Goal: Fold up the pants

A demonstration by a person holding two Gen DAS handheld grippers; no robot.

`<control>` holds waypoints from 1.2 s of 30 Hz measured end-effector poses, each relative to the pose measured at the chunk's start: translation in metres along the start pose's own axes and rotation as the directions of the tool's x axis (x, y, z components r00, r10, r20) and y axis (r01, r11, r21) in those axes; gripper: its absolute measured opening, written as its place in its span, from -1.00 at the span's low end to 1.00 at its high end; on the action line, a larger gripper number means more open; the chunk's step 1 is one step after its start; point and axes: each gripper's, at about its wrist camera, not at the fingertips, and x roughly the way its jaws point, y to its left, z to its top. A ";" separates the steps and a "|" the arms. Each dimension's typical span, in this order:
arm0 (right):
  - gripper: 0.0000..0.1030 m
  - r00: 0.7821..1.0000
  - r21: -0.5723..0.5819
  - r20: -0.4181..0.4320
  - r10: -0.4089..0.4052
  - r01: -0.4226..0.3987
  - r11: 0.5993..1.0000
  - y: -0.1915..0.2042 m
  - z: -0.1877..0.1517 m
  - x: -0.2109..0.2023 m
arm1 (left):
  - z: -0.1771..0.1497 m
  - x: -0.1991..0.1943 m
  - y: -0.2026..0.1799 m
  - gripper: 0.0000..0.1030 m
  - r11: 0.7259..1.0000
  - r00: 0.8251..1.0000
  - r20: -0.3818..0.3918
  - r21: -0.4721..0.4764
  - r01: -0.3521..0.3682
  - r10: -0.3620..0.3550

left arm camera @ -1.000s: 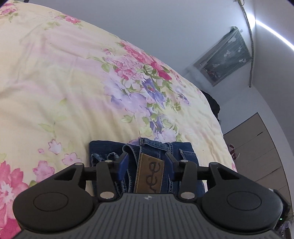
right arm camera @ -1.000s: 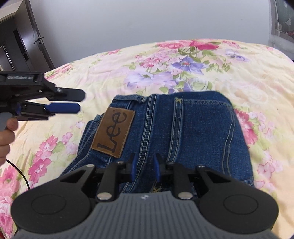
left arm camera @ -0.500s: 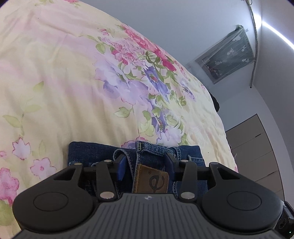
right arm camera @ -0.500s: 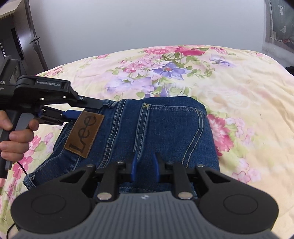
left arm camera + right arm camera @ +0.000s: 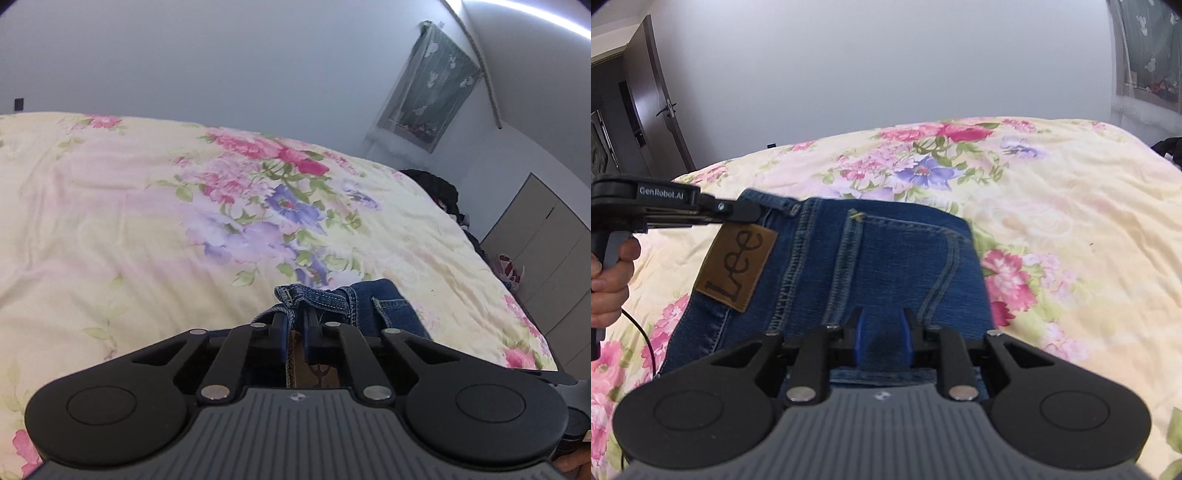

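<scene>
Denim pants [image 5: 871, 258], dark blue with pale contrast stitching, lie folded on a bed whose cover [image 5: 1071, 229] is pale yellow with pink and purple flowers. In the right wrist view the garment fills the centre, its waistband edge at twelve o'clock, a curved pocket seam toward three o'clock, and a brown leather patch [image 5: 737, 271] lettered "Lee" at nine o'clock. Left tongs [image 5: 755, 212] enter from nine o'clock, held by a hand [image 5: 609, 280], and are clenched on the waistband corner just above the patch; in the left wrist view the blue pads [image 5: 282, 334] pinch a bunched, stitched edge of denim [image 5: 332, 299], lifted off the cover. Right tongs [image 5: 882, 338] at six o'clock grasp a fold of the fabric between their blue pads. A dark door [image 5: 646, 107] stands at ten o'clock, a curtained window [image 5: 428, 96] at two o'clock of the left wrist view.
</scene>
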 end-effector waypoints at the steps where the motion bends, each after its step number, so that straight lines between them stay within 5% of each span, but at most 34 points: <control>1: -0.68 1.000 -0.006 -0.006 -0.009 0.009 1.000 -0.001 -0.002 -0.001 | -0.004 0.004 0.007 -0.84 1.000 1.000 -0.013 -0.005 -0.020 0.020; 6: -0.68 0.997 -0.016 -0.072 -0.026 0.025 1.000 -0.003 -0.016 0.016 | -0.025 0.030 0.036 -0.83 0.997 0.997 -0.061 -0.064 -0.047 0.043; 16: -0.69 0.988 -0.063 -0.138 -0.074 0.066 0.996 -0.001 -0.036 0.034 | -0.031 0.040 0.035 -0.76 0.997 0.992 -0.103 -0.042 -0.071 0.066; 22: -0.69 0.995 0.007 -0.025 -0.094 0.094 0.996 -0.011 -0.033 -0.026 | -0.029 -0.003 0.012 -0.64 0.991 0.987 -0.085 0.020 -0.135 0.136; 28: -0.68 0.990 0.084 0.006 -0.143 0.142 0.986 -0.015 -0.064 -0.063 | -0.067 -0.053 -0.016 -0.64 0.996 0.996 -0.042 0.042 -0.079 0.081; 31: -0.56 0.987 0.142 -0.013 -0.161 0.161 0.977 -0.016 -0.082 -0.056 | -0.091 -0.053 -0.019 -0.70 0.996 0.994 -0.064 0.030 -0.083 0.085; 36: -0.64 0.979 0.202 -0.091 -0.181 0.196 0.960 -0.020 -0.111 -0.043 | -0.125 -0.039 -0.013 -0.80 0.989 0.983 -0.114 0.042 -0.142 0.146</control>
